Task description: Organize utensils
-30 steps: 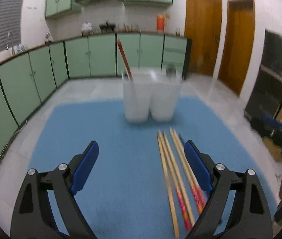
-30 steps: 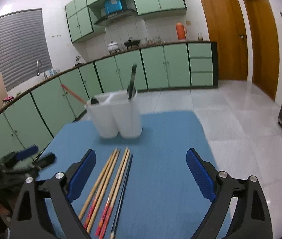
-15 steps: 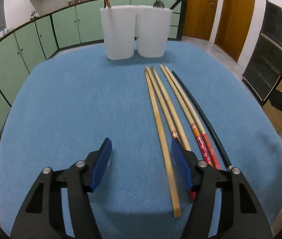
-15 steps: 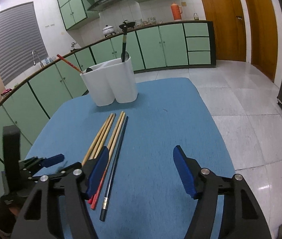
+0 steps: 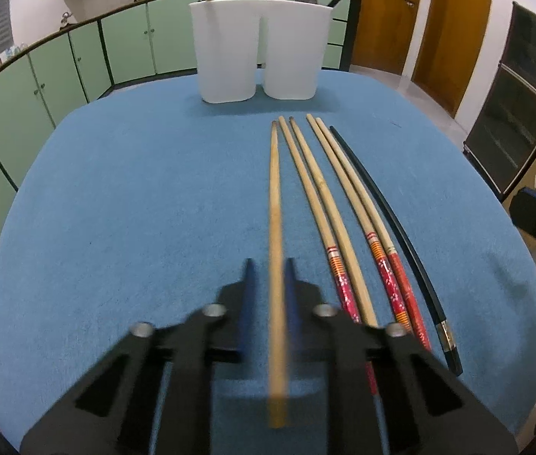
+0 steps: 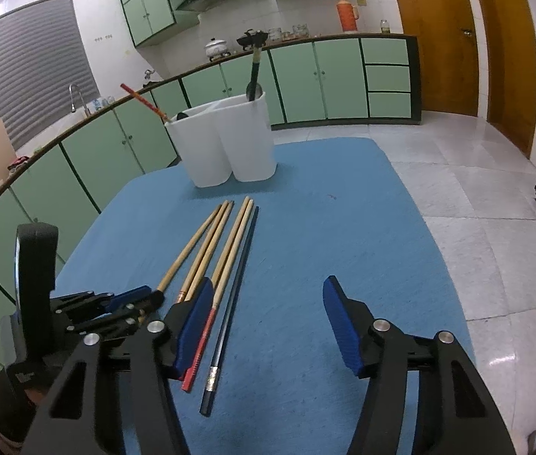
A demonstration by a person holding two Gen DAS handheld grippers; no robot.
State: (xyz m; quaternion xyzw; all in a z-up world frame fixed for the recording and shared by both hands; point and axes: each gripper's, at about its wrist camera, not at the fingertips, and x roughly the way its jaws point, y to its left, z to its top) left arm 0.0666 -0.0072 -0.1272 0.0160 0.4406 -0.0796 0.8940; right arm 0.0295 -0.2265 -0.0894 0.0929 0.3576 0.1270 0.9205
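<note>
- Six chopsticks lie side by side on the blue mat (image 5: pixel 124 197), in front of the white holder (image 5: pixel 260 49).
- Left gripper (image 5: pixel 268 284) is clamped on the plain wooden chopstick (image 5: pixel 275 204), near its thick end.
- Right gripper (image 6: pixel 268 318) has jaws closing; left pad just beside the black chopstick (image 6: pixel 235 276), nothing between them yet.
- Sticks look light, stiff, thin, likely to roll or pivot; grab near the butt end.
- Holder has at least two compartments: a red stick (image 6: pixel 144 101) in one, a dark utensil (image 6: pixel 253 72) in the other.
</note>
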